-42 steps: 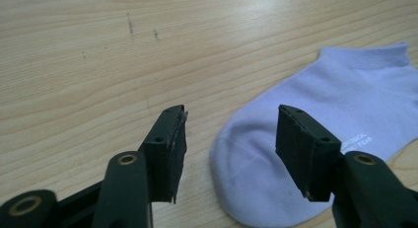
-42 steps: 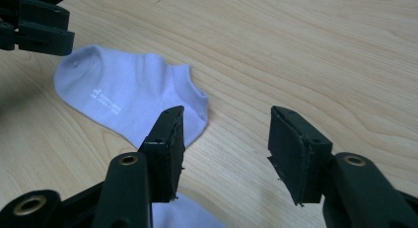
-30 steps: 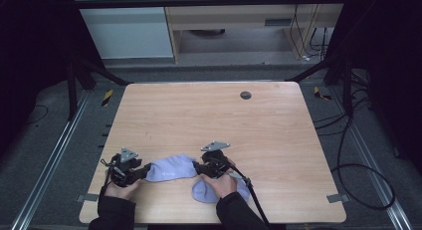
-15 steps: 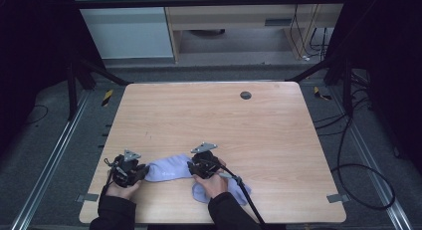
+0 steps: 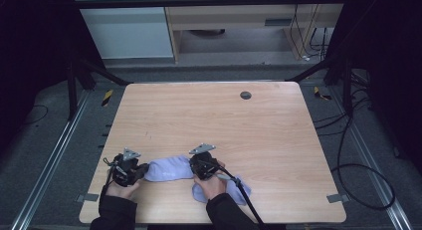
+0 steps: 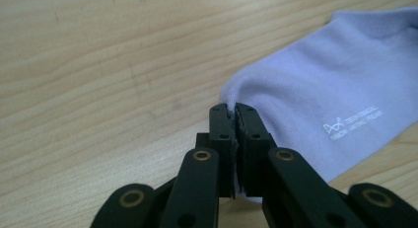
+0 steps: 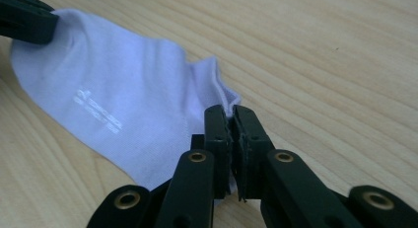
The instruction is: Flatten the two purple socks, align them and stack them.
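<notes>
Lavender sock [image 5: 169, 169] with white print, pale wood table [image 5: 209, 115]

Second sock [image 5: 239, 189] partly hidden under right hand [image 5: 211, 182]

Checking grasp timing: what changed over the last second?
Both jaw pairs have just been closing: left gripper and right gripper each now pinch an end of the pale lilac fabric sock. Right hand slid slightly left. Second lilac sock, wooden table unchanged.
</notes>
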The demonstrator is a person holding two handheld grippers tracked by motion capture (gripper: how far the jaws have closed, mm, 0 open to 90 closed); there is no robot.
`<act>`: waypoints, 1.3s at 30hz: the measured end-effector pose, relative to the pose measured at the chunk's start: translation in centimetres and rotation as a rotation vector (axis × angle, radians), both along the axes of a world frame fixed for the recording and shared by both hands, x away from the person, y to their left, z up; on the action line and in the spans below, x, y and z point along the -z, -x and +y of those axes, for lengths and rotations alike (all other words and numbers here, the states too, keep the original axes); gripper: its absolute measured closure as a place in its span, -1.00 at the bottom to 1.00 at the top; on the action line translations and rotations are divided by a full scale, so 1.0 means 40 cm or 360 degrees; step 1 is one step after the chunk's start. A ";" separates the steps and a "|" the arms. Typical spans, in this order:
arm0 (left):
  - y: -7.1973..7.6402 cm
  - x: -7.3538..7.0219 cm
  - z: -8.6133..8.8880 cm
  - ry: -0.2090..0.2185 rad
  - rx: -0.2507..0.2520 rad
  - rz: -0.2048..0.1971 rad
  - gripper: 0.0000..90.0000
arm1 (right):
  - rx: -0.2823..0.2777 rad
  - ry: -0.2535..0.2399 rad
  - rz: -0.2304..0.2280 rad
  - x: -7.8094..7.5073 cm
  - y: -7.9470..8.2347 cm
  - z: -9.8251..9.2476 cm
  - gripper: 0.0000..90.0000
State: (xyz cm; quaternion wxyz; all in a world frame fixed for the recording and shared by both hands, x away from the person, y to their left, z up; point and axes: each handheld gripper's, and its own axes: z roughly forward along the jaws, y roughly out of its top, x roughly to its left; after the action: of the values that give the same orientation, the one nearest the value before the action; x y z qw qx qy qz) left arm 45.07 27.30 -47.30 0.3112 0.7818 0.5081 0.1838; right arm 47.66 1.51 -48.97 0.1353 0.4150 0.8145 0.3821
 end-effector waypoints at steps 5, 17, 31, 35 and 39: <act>0.018 -0.031 -0.025 0.0053 0.0054 -0.0065 0.93 | -0.0045 -0.0090 -0.0030 -0.053 0.020 -0.040 0.91; 0.051 -0.090 -0.124 0.0143 0.0215 -0.0157 0.92 | -0.0071 -0.0118 -0.0082 -0.125 0.076 -0.176 0.91; 0.079 -0.085 -0.272 0.0101 0.0421 -0.0141 0.92 | -0.0004 -0.0086 -0.0107 -0.141 0.149 -0.321 0.91; 0.087 -0.077 -0.301 0.0085 0.0472 -0.0117 0.92 | 0.0008 -0.0078 -0.0117 -0.147 0.169 -0.350 0.91; 0.093 -0.063 -0.328 0.0066 0.0521 -0.0085 0.92 | 0.0038 -0.0082 -0.0096 -0.138 0.187 -0.384 0.91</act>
State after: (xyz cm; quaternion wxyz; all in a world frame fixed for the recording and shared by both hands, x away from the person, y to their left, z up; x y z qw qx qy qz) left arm 41.37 14.19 -44.78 0.3664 0.8424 0.3690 0.1410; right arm 40.19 -13.84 -43.44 0.1538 0.4163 0.7950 0.4136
